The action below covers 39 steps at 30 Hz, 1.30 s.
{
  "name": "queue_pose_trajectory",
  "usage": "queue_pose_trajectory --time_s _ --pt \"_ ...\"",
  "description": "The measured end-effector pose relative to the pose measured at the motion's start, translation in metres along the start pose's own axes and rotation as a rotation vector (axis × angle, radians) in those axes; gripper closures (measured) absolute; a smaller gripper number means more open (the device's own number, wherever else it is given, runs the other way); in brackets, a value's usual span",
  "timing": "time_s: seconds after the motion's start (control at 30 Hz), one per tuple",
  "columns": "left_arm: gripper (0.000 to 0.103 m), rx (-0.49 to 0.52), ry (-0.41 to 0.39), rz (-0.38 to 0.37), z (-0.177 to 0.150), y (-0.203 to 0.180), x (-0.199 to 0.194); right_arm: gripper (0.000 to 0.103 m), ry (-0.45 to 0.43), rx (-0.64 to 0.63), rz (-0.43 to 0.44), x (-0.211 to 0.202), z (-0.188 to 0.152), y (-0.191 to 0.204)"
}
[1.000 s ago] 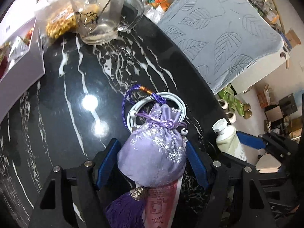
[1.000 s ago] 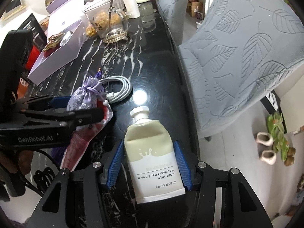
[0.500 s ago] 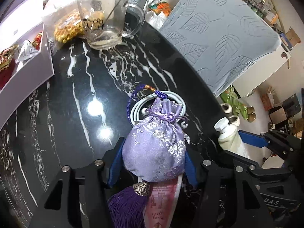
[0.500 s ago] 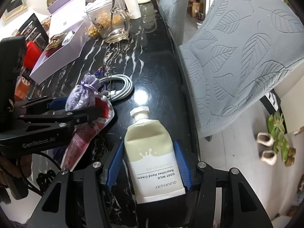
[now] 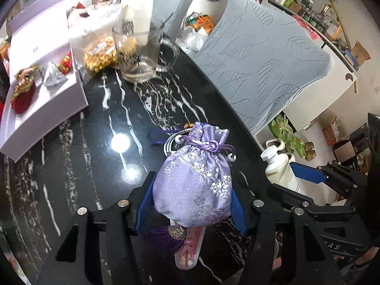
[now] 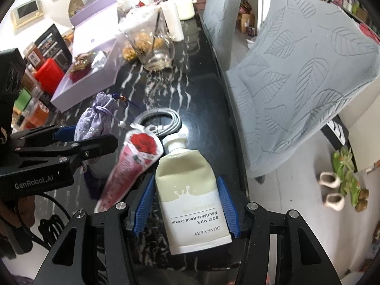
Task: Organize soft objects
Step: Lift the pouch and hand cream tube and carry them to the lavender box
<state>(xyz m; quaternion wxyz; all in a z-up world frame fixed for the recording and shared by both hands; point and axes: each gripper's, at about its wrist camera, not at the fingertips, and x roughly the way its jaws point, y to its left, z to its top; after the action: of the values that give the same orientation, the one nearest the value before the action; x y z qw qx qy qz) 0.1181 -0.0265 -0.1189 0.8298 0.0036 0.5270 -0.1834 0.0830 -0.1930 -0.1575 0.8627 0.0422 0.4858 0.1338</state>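
Observation:
A lilac embroidered drawstring pouch [image 5: 192, 185] hangs between the blue pads of my left gripper [image 5: 191, 201], which is shut on it and holds it above the black marble table [image 5: 71, 166]. Its purple tassel [image 5: 161, 237] dangles below. Under it lie a pink rose-print tube [image 5: 190, 249] and a coiled white cable [image 5: 171, 142]. My right gripper [image 6: 185, 204] is shut on a cream-coloured hand cream tube [image 6: 190, 190], cap pointing away. In the right wrist view the pouch [image 6: 95, 121], the left gripper [image 6: 71, 137], the rose tube [image 6: 135, 163] and the cable [image 6: 161, 121] sit to the left.
A glass mug [image 5: 142, 52] with a spoon and a bag of yellow snacks [image 5: 99, 54] stand at the back. A white open box [image 5: 47, 83] with small items lies back left. Two grey leaf-pattern chairs [image 5: 261, 71] line the table's right edge. Shoes lie on the floor.
The left jaws closed on the pouch and lifted it off the cable. The right gripper rose too, carrying the hand cream tube. The rose tube now lies uncovered.

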Motion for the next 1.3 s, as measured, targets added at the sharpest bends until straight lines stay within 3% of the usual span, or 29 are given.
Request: queue_pose_trajectory --time_s 0.4,0.7,1.0,1.3 --pt "0.047 -0.005 -0.077 0.011 -0.003 -0.009 -0.063 0.050 -0.071 -0.022 0.013 -0.049 0.006 0.015" --pt "0.047 -0.070 -0.127 0.027 -0.020 -0.005 -0.103 0.050 -0.116 -0.091 0.050 -0.074 0.011 0.036" --pt "0.047 -0.160 -0.175 0.088 -0.043 0.009 -0.135 0.050 -0.119 -0.191 0.124 -0.083 0.015 0.069" --pt "0.047 -0.283 -0.184 0.151 -0.071 0.036 -0.157 0.050 -0.068 -0.318 0.211 -0.073 0.015 0.110"
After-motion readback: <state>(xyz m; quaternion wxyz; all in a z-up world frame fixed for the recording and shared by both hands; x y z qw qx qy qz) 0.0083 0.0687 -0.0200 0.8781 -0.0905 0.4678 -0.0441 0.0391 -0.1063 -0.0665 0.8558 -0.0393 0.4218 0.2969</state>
